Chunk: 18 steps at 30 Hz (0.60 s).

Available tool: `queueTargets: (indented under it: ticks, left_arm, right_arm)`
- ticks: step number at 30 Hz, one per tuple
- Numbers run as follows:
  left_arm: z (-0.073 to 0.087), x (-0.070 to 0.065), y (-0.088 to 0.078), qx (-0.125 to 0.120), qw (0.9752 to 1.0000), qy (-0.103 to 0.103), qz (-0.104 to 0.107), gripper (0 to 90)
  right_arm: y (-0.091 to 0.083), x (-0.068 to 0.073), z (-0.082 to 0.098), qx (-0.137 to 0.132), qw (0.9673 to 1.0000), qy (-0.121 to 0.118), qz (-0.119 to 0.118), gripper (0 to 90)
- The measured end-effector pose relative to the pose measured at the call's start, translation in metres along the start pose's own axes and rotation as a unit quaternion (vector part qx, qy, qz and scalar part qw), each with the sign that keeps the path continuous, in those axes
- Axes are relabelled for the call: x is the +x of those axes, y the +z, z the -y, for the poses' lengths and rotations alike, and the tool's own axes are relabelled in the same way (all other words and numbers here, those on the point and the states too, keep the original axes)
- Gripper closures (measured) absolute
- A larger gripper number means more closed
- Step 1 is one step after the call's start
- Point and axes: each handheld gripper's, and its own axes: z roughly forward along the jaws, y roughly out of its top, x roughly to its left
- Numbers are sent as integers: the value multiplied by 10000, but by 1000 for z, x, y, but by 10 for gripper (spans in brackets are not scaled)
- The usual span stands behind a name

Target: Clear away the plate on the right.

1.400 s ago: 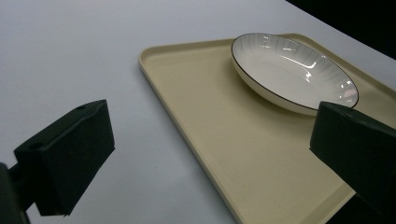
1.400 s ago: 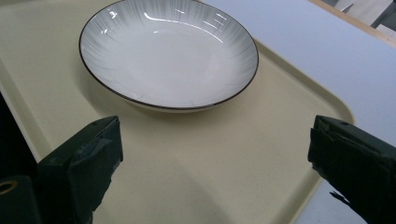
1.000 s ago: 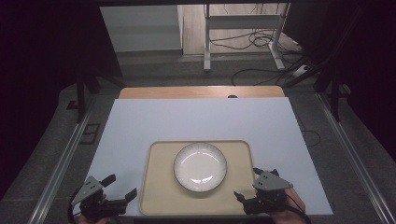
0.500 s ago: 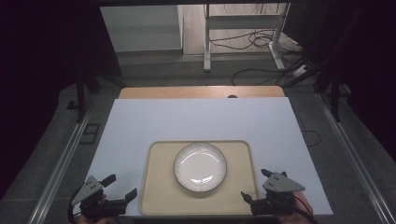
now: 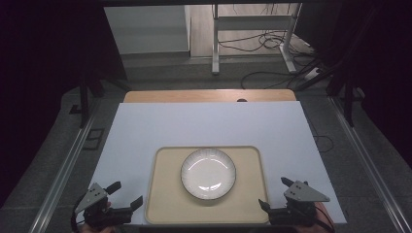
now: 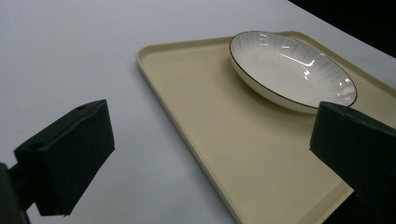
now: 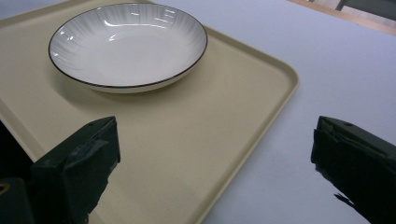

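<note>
A cream tray [image 5: 160, 204] lies at the near edge of the white tabletop [image 5: 209, 126], and a white plate [image 5: 208, 174] with a thin dark rim sits in its middle. The left gripper [image 5: 127, 194] hovers just beside the tray's near left corner, jaws spread wide and grasping nothing; in the left gripper view the tray's left rim [image 6: 187, 135] runs between them. Compared with a second ago, the right gripper [image 5: 274, 193] has drawn back toward the person and a little outward, so it now sits just beside the tray's near right corner, matching the left one. Its jaws are also spread and empty, with the tray's right rim [image 7: 261, 126] lying between them in the right gripper view. Judging from this mirrored stance, both hands look lined up to clasp the tray's two sides and lift it with the plate aboard.
</note>
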Motion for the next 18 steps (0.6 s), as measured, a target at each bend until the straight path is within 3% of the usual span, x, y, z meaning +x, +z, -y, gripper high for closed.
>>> queueTargets:
  ticks: [5,18]
  left_arm:
    - [0,0,0,3,10000,-2,4,0]
    - [0,0,1,24,10000,-4,18,0]
  right_arm:
    - [-4,-5,5,-36,9997,201,119,0]
    - [-17,-16,16,-202,9983,389,371,0]
